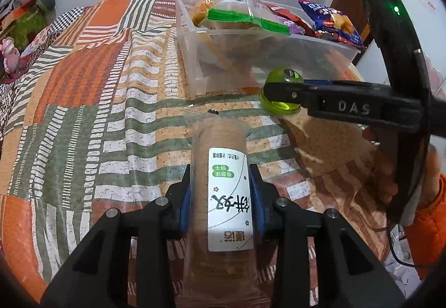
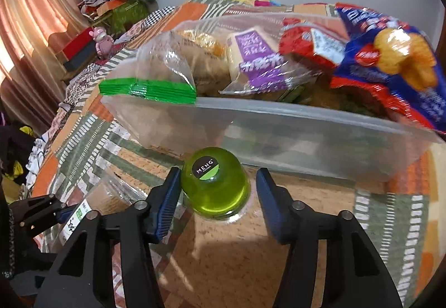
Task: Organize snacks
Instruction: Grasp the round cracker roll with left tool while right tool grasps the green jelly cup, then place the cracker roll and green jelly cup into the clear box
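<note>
The left hand-held gripper (image 1: 223, 193) is clamped on a clear-wrapped biscuit roll (image 1: 223, 196) with a white label. The right hand-held gripper (image 2: 217, 188) stands wide open around a green jelly cup (image 2: 215, 186); its left pad seems to touch the cup. Both are above a patchwork bedspread (image 1: 83, 113), just before a clear bin (image 2: 306, 140) heaped with snack bags (image 2: 390, 62). A pink curtain (image 2: 36, 29) hangs at the left.

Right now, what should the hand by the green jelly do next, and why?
Probably close the right gripper: its jaws are open either side of the green jelly cup, which sits on the tablecloth just before the snack bin, so it isn't held yet.
</note>
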Demonstrator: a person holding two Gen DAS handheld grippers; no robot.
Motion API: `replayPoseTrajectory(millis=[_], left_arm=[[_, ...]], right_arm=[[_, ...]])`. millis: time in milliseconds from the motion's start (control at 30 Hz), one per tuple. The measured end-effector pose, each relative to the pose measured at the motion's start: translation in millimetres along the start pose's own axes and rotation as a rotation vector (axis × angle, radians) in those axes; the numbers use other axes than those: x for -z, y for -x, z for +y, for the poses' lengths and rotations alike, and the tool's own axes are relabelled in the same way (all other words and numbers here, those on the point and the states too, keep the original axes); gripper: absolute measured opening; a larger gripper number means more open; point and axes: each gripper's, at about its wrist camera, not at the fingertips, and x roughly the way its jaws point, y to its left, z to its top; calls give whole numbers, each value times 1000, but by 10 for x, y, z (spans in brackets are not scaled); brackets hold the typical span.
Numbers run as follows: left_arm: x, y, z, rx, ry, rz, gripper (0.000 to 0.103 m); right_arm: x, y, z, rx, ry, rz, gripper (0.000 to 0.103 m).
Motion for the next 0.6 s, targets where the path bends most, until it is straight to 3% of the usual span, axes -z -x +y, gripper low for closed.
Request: replayPoseTrajectory(millis=[300,600], left_arm=[[-246,287,-65,2,2,-68,36],[-713,634,-264,20,-19,-175,36]], right_arm=[[123,324,-6,18,18,-67,44],[23,882,-132,23,5,-205,44]])
